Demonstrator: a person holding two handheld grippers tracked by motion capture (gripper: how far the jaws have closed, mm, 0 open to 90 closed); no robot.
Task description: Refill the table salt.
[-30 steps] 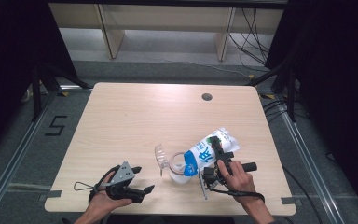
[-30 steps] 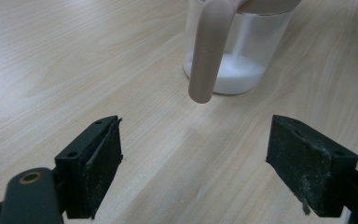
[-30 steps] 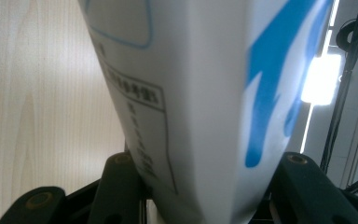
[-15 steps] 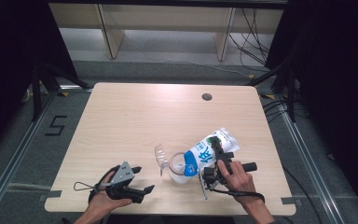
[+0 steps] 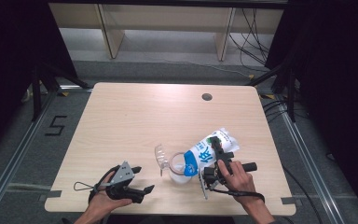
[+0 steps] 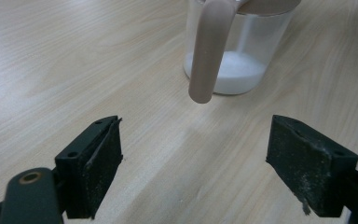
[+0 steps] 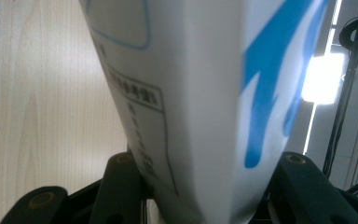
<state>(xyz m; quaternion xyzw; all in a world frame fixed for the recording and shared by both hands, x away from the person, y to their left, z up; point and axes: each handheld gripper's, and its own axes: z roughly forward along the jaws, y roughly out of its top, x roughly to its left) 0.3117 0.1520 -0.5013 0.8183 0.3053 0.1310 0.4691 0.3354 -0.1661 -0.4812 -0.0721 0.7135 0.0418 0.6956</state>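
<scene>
A white pouch with blue print point(image 5: 209, 150) is tipped over a clear jug point(image 5: 179, 168) near the table's front edge, its lower end over the jug's mouth. My right gripper point(image 5: 219, 154) is shut on the pouch; in the right gripper view the pouch point(image 7: 200, 102) sits squeezed between both black jaws. The jug point(image 6: 235, 46) holds a layer of white powder and has a beige handle point(image 6: 208, 51). Its clear lid point(image 5: 161, 157) stands open on the left side. My left gripper point(image 5: 142, 179) rests on the table left of the jug, open, its fingers point(image 6: 98, 168) wide apart with nothing between them.
The light wooden table point(image 5: 135, 116) has a round cable hole point(image 5: 207, 97) at the back right. Grey floor and shelf legs lie beyond the far edge. Black curtains flank both sides.
</scene>
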